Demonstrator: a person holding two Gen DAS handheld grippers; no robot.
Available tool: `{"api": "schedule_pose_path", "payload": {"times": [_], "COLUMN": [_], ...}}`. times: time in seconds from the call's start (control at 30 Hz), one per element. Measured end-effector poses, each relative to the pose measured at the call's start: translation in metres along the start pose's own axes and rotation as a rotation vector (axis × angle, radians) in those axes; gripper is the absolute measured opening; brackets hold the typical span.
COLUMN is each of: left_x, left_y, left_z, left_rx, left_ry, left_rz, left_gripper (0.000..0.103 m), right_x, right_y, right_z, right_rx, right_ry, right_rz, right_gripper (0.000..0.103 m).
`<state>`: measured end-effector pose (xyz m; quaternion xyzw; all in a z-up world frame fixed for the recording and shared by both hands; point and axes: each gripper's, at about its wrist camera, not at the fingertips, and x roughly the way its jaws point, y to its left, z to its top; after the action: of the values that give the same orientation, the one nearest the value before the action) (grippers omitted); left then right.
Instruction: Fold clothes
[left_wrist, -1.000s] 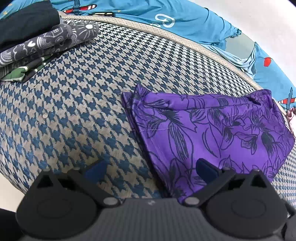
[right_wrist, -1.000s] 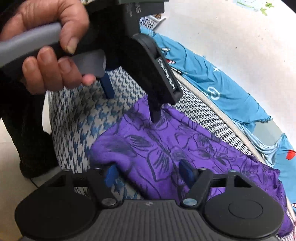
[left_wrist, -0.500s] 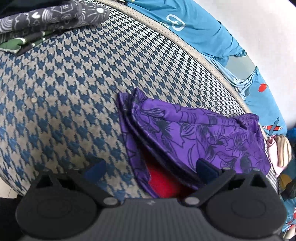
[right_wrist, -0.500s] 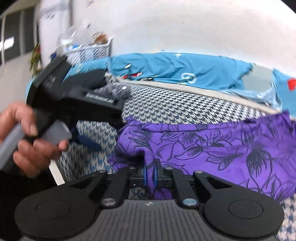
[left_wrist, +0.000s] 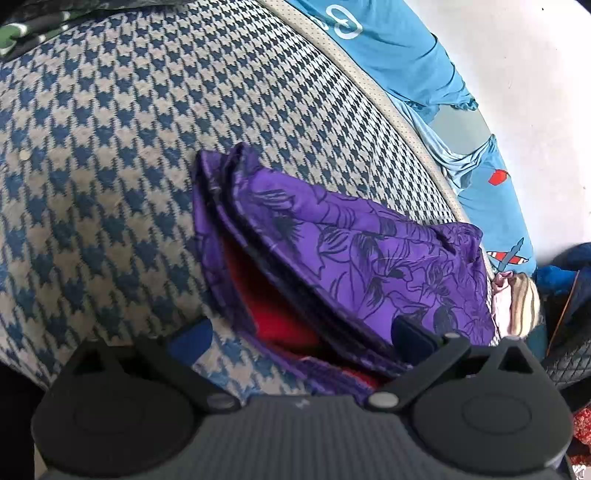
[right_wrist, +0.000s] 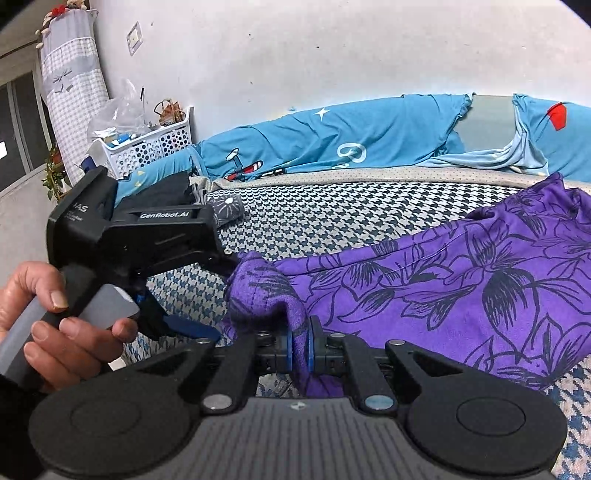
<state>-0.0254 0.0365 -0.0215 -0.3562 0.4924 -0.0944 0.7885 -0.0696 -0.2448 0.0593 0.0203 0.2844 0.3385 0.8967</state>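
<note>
A purple floral garment lies folded on the houndstooth cushion. Its near edge is lifted, and something red shows between its layers. In the left wrist view my left gripper is open, one finger over the cushion and the other resting on the purple cloth. The right wrist view shows my right gripper shut on a bunched fold at the corner of the purple garment, holding it up. There a hand grips the left gripper, which sits just left of that fold.
A stack of folded dark clothes sits at the cushion's far left end. A blue printed sheet runs along the wall behind. A white basket stands at the back left. Pink and striped cloth lies past the garment's right end.
My right gripper has shut on the garment's near corner, rolled level and lifted it, exposing red between the layers. The left gripper stayed open and tilted a little.
</note>
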Motion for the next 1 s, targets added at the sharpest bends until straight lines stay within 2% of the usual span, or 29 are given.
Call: {"api": "schedule_pose_path", "payload": {"times": [0.17, 0.23, 0.27, 0.3, 0.33, 0.4, 0.5, 0.63, 0.7, 0.9, 1.0], "left_x": [0.010, 0.013, 0.015, 0.017, 0.017, 0.015, 0.014, 0.013, 0.014, 0.015, 0.014], "left_y": [-0.008, -0.012, -0.015, -0.017, -0.017, -0.012, -0.008, -0.009, -0.010, -0.013, -0.013], "left_z": [0.007, 0.007, 0.007, 0.006, 0.006, 0.005, 0.006, 0.007, 0.008, 0.009, 0.010], "left_rx": [0.019, 0.036, 0.048, 0.056, 0.052, 0.033, 0.017, 0.022, 0.021, 0.019, 0.014], "left_ry": [0.008, 0.012, 0.014, 0.014, 0.010, -0.005, -0.019, -0.017, -0.011, -0.008, -0.010], "left_rz": [-0.025, -0.028, -0.028, -0.025, -0.017, -0.001, 0.012, 0.023, 0.025, 0.021, 0.007], "left_gripper": [0.103, 0.099, 0.086, 0.069, 0.063, 0.042, 0.029, 0.028, 0.030, 0.032, 0.032], "right_x": [-0.002, -0.002, -0.002, -0.001, -0.001, 0.001, 0.005, 0.011, 0.013, 0.020, 0.021], "right_y": [0.001, 0.001, 0.001, 0.001, 0.002, 0.005, 0.010, 0.018, 0.021, 0.041, 0.049], "right_z": [-0.002, -0.004, -0.004, -0.005, -0.006, -0.009, -0.015, -0.024, -0.028, -0.044, -0.050], "right_rx": [0.001, 0.010, 0.009, 0.003, -0.009, -0.036, -0.071, -0.146, -0.181, -0.361, -0.434], "right_ry": [0.005, 0.009, 0.011, 0.013, 0.015, 0.027, 0.057, 0.091, 0.106, 0.117, 0.116], "right_rz": [0.011, 0.015, 0.014, 0.012, 0.009, 0.008, 0.009, -0.001, -0.006, -0.048, -0.064], "right_gripper": [0.008, 0.008, 0.008, 0.008, 0.008, 0.009, 0.010, 0.022, 0.038, 0.041, 0.046]}}
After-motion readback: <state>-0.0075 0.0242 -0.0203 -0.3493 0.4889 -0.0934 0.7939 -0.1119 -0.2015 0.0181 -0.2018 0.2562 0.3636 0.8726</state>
